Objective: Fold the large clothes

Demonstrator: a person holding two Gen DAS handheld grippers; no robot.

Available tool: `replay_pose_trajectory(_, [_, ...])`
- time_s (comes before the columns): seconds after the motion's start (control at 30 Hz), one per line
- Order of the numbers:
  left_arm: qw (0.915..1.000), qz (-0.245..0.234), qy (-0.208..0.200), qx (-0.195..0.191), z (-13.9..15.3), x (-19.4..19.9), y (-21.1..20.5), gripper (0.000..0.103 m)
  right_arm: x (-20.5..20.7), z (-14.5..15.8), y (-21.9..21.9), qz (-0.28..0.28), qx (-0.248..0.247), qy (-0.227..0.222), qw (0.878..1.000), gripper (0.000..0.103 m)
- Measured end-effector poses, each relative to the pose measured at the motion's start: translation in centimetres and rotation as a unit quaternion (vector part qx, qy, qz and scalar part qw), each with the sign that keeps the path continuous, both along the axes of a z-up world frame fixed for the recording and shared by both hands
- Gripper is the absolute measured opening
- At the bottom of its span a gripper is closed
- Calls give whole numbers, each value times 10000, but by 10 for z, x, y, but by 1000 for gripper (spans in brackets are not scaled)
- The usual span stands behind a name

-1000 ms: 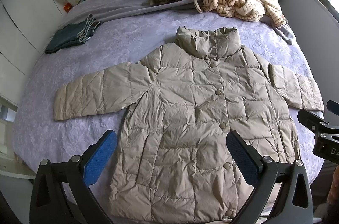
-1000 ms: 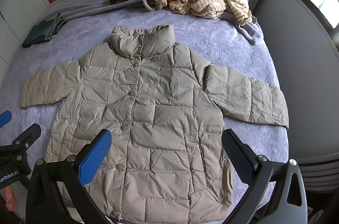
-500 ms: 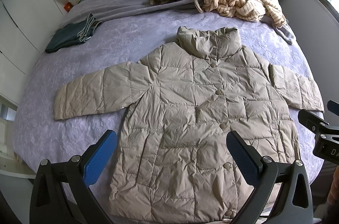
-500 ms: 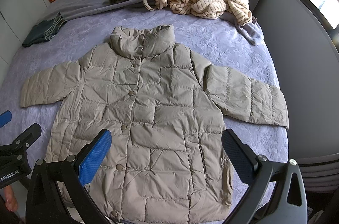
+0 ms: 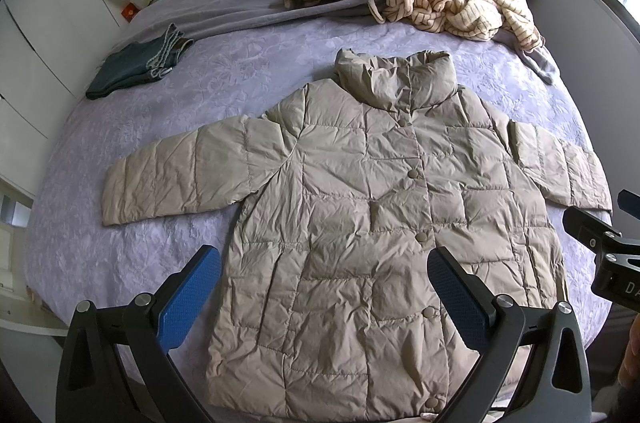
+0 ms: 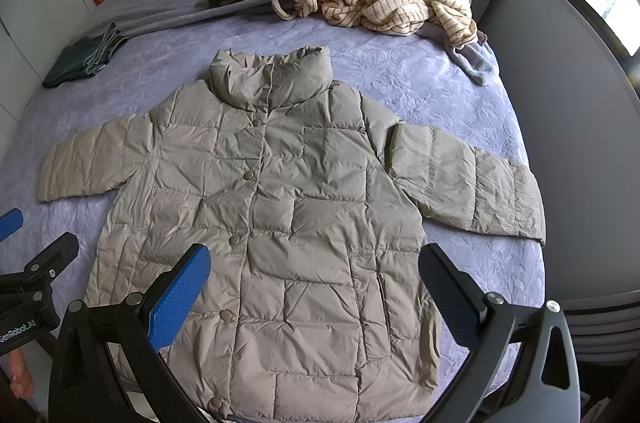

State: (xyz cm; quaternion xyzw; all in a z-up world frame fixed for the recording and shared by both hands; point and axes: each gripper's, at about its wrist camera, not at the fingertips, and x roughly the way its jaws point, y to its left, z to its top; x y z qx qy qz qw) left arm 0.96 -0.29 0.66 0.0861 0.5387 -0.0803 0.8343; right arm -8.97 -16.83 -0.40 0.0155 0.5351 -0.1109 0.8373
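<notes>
Beige quilted jacket [image 5: 360, 223] flat, beneath both tools

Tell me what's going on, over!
Left gripper and right gripper: jaws open, empty. Coat flat on bed, unfolded. Nothing on it.

We hold 2 black tools, the left tool [image 5: 324, 297] and right tool [image 6: 314, 293]. Each has 2 blue bumpy pads [image 5: 188, 297], silver screws and white letters.

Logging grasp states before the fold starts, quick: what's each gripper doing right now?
Left gripper: open, holding nothing, above the jacket.
Right gripper: open, holding nothing.
</notes>
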Motion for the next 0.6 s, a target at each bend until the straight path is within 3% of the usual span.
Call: replay_pose_trajectory(0.6, [10000,-4,3,7,0,0,1,103,0,0,0,-2,7,-1,10000,103])
